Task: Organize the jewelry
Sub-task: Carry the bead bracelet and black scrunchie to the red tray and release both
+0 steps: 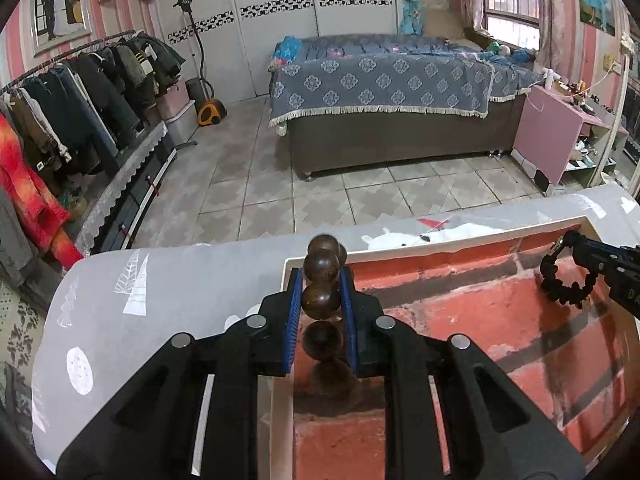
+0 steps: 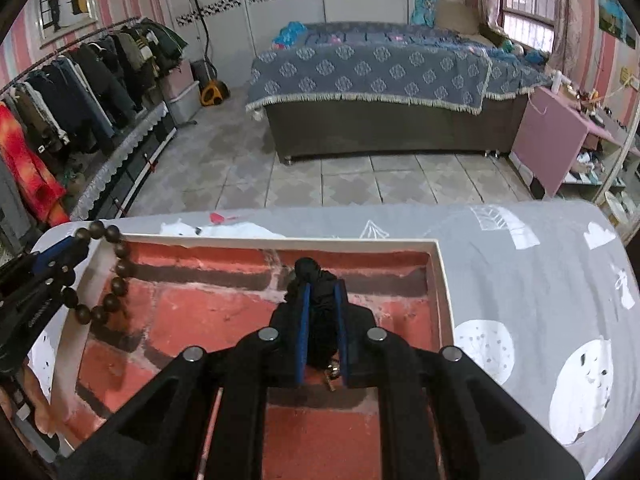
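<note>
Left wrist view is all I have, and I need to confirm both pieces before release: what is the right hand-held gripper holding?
Observer: The right hand-held gripper is shut on a black braided bracelet, with a small gold charm hanging at its near end.
Operator: Does my bead string form a full loop?
Observer: Yes. The right wrist view shows the wooden bead bracelet curving as a loop from the left hand-held gripper.
Operator: Where is that loop?
Observer: It hangs by the left wall of the brick-patterned box.
</note>
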A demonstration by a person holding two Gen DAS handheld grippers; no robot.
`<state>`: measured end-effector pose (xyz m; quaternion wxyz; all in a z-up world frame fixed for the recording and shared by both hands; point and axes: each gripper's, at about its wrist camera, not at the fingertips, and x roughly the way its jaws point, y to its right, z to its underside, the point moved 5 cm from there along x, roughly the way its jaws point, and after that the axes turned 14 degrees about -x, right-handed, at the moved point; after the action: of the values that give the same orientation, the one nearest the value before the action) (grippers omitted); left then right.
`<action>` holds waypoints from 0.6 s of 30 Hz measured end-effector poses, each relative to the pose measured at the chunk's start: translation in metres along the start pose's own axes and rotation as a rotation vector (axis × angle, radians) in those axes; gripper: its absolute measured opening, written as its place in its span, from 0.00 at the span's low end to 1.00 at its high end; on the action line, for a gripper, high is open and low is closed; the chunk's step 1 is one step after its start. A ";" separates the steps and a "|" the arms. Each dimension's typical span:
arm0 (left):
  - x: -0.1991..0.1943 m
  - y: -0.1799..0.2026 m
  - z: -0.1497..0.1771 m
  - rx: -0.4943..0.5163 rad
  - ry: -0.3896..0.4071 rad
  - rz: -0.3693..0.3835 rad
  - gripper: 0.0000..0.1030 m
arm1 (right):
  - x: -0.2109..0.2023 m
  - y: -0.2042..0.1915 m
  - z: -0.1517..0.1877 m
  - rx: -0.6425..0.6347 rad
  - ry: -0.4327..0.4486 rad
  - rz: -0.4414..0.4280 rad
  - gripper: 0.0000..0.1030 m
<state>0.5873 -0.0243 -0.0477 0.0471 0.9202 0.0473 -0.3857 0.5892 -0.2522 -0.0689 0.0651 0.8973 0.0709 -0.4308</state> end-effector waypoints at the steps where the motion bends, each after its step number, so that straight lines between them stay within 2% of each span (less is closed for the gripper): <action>1: 0.002 -0.001 0.001 0.006 -0.002 -0.005 0.17 | 0.003 0.002 0.001 -0.003 -0.008 0.008 0.12; 15: 0.003 0.004 0.007 0.021 -0.003 0.004 0.17 | 0.024 0.001 0.007 0.005 -0.106 -0.004 0.12; 18: 0.003 0.002 0.006 0.015 -0.008 0.006 0.17 | 0.027 -0.002 0.010 -0.003 -0.128 -0.014 0.15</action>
<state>0.5858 -0.0267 -0.0541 0.0416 0.9191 0.0418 -0.3896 0.5983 -0.2505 -0.0963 0.0680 0.8674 0.0734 -0.4875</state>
